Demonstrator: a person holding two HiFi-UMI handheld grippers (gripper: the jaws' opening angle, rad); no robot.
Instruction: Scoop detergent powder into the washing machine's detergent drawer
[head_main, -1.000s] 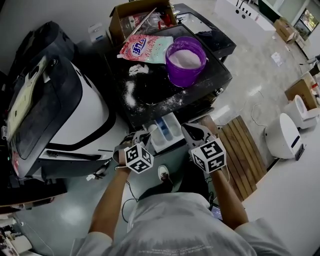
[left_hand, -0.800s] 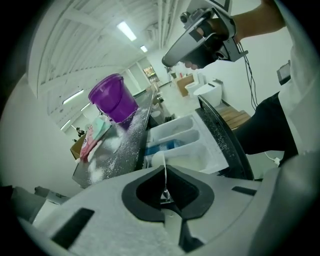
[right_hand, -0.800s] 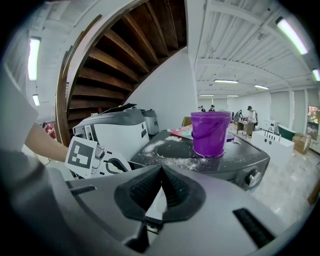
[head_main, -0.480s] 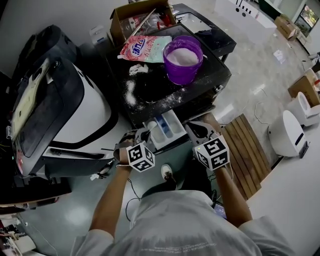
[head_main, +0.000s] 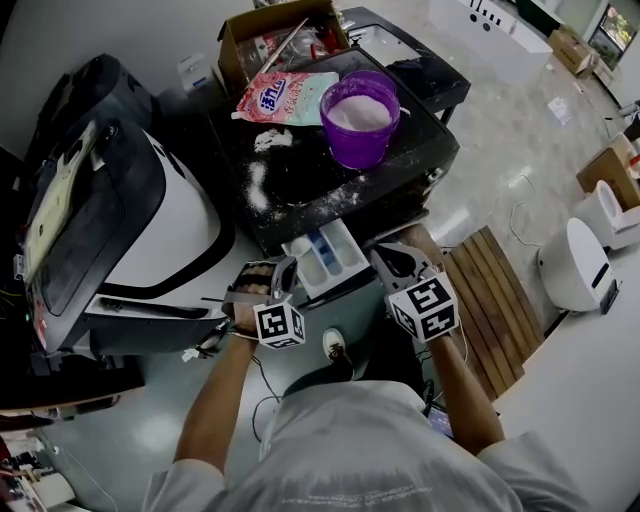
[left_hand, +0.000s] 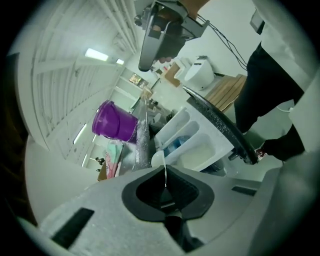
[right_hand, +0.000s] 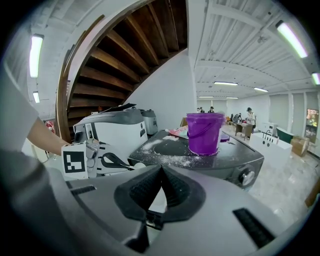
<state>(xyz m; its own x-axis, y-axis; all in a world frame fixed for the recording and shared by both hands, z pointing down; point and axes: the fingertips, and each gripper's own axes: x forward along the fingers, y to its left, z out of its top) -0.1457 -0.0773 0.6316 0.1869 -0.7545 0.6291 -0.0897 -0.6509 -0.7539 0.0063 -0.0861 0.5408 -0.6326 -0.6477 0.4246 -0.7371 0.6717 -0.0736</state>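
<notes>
Where things start on the left: big white-and-black machine (head_main: 150, 220), right beside the washer (head_main: 400, 170).
Left gripper (head_main: 268, 278): low in front of the washer, just left of the detergent drawer (head_main: 325, 262), fingers clenched on the thin handle of a white scoop (left_hand: 158, 159).
Scoop: bowl pokes out past the fingertips, aimed toward the drawer.
Detergent bag (head_main: 280, 97): pink one, lying flat at the back of the washer's black top, just beside the purple bucket (head_main: 360, 118).
Spilled powder (head_main: 262, 185): white streaks and specks over the top, in front of the bag.
Detergent drawer: open, white, with a blue insert in the middle slot, sitting between the two grippers.
Purple bucket: upright on the washer top, white powder inside.
Right gripper (head_main: 395, 262): just right of the drawer, fingers pinched together with nothing in them.
Wooden slats (head_main: 495, 300): on the floor further right.
</notes>
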